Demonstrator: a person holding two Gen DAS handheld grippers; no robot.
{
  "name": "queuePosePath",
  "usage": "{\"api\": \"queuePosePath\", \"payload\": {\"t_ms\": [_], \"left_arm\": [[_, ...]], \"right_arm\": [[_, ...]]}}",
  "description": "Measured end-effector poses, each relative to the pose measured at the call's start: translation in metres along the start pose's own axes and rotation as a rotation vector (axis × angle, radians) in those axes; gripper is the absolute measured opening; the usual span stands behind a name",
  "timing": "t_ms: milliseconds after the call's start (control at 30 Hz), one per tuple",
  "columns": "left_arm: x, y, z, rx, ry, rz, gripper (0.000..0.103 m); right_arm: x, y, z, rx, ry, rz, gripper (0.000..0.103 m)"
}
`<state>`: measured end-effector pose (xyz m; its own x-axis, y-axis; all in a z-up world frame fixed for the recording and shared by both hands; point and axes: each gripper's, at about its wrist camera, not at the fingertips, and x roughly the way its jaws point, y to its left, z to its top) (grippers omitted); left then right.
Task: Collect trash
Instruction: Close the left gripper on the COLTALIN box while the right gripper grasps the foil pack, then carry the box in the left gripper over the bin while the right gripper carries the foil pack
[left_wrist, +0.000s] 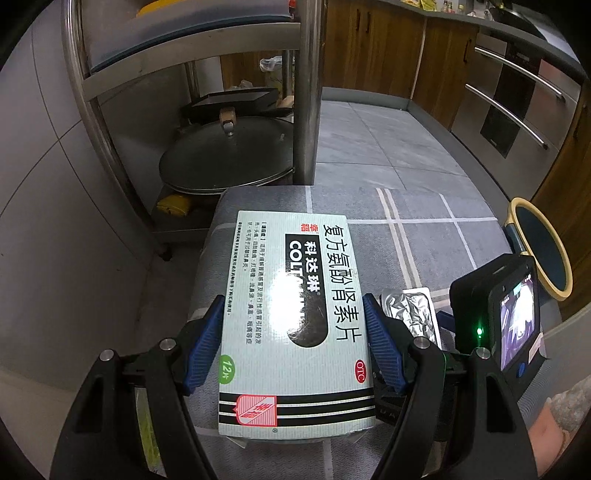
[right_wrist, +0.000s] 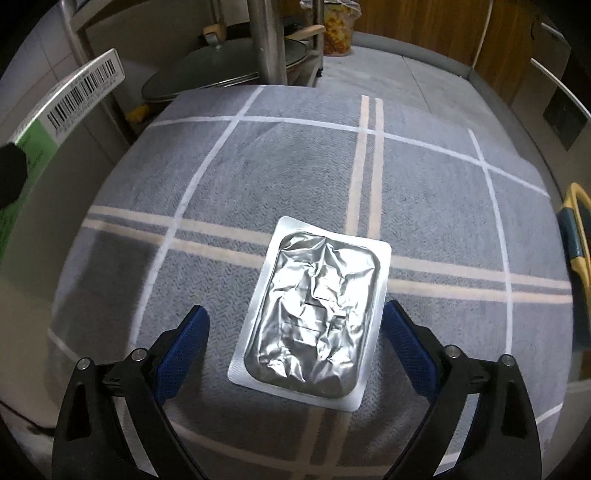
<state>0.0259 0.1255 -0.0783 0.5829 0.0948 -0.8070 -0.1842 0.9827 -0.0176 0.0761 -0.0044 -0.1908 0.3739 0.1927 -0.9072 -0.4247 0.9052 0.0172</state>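
A white and green medicine box (left_wrist: 288, 258) is held above the cloth, with my left gripper (left_wrist: 293, 306) shut on its long sides. Its barcoded edge (right_wrist: 85, 88) shows at the upper left of the right wrist view. A crumpled silver foil blister pack (right_wrist: 317, 288) lies flat on the grey checked cloth (right_wrist: 258, 177). My right gripper (right_wrist: 295, 308) hangs just above it, open, its blue pads on either side of the pack and not touching it. The same pack (left_wrist: 413, 314) appears beside the box in the left wrist view, behind the right gripper's camera body (left_wrist: 509, 314).
A yellow-rimmed bin (left_wrist: 543, 251) stands off the cloth's right edge. A steel rack with a pot lid (left_wrist: 229, 155) on its low shelf stands at the cloth's far left corner. Wooden cabinets (left_wrist: 388, 48) line the far wall over the grey tile floor.
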Motion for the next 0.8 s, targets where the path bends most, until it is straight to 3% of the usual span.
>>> {"api": "queuePosePath", "payload": {"t_ms": [33,100,500,800], "left_arm": [[0.0,0.0,0.0,-0.001,0.001,0.0,0.072],[0.001,0.0,0.001,-0.001,0.001,-0.002,0.072],[-0.004,-0.009,-0.001,0.014,-0.007,0.005,0.072],[-0.014,-0.03,0.003,0.027,-0.034,0.001,0.072]], "right_arm": [[0.0,-0.002,0.0,0.006,-0.002,-0.004,0.086],[-0.004,-0.008,0.001,0.019,-0.011,-0.008,0.07],[-0.022,-0.025,0.0,0.008,-0.044,0.003,0.07],[-0.083,-0.073,-0.002,0.107,-0.115,0.0,0.07]]}}
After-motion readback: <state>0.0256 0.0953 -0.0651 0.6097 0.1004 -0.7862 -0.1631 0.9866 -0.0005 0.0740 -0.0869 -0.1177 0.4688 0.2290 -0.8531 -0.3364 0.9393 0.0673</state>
